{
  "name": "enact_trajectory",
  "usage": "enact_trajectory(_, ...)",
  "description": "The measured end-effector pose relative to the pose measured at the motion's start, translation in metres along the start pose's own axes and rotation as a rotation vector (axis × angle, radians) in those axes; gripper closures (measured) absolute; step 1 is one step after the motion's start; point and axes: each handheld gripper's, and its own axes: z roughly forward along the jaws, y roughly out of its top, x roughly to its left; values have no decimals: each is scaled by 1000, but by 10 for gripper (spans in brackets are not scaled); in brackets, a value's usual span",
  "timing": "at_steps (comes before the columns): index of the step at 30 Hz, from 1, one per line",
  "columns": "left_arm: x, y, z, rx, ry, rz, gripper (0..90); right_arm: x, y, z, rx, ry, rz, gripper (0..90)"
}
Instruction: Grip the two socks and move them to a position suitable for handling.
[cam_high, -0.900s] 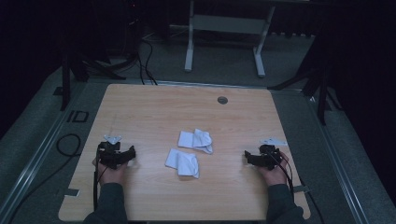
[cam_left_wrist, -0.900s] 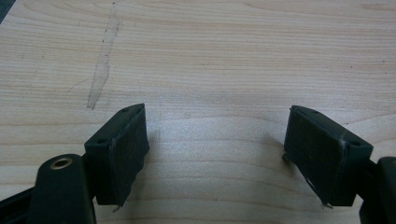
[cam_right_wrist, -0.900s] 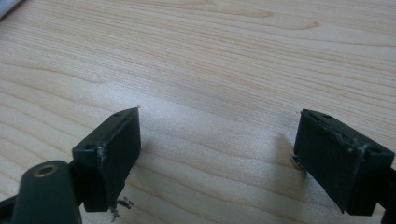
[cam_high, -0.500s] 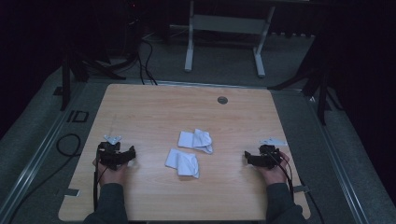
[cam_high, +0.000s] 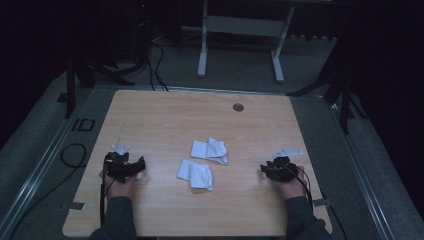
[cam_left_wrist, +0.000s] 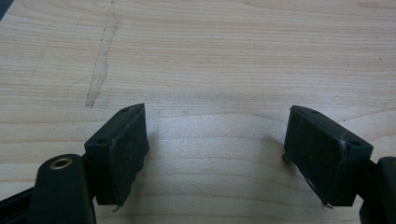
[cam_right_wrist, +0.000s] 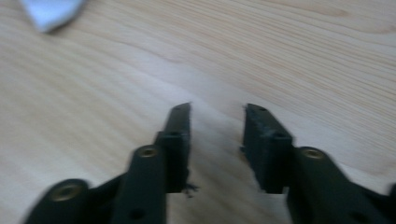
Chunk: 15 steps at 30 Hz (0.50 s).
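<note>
1. The two small white folded cloths are lying at the centre of the light wooden tabletop (cam_high: 150, 115) in the high view: the farther white cloth (cam_high: 209, 150) sits just above and right of the nearer white cloth (cam_high: 195, 174), the two close together with a thin strip of bare wood between them.
2. The left hand-held gripper (cam_high: 131, 167) is resting at the lower left of the high view, well apart from the cloths. Its jaws are standing released and wide, with nothing but bare wood grain between them in the left gripper view (cam_left_wrist: 215, 144).
3. The right hand-held gripper (cam_high: 268, 171) is sitting at the lower right, also well apart from the cloths. Its jaws are part-way apart and empty in the right gripper view (cam_right_wrist: 215, 140), which is blurred.
4. Both hands are lying low on the tabletop, forearms coming in from the bottom edge, jaws pointing inward toward the cloths.
5. Likely risks: thin cloth lying flat may be slipping under the pads, so a jaw could be scraping wood and pinching nothing; a grab at a folded edge may be lifting only one layer and unfolding it; reaching for one cloth may be dragging its close neighbour.
</note>
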Motion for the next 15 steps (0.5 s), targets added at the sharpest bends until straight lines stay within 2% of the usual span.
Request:
enact_trajectory(2, 0, 0, 0, 0, 0, 0, 217, 7, 1, -4, -13, 15, -19, 752)
enact_trajectory(8, 0, 0, 0, 0, -2, 1, 217, 31, 5, -10, -7, 70, -108, 877)
enact_trajectory(15, -1, -1, -1, -1, -3, 0, 217, 61, 12, -11, 4, 103, -218, 896)
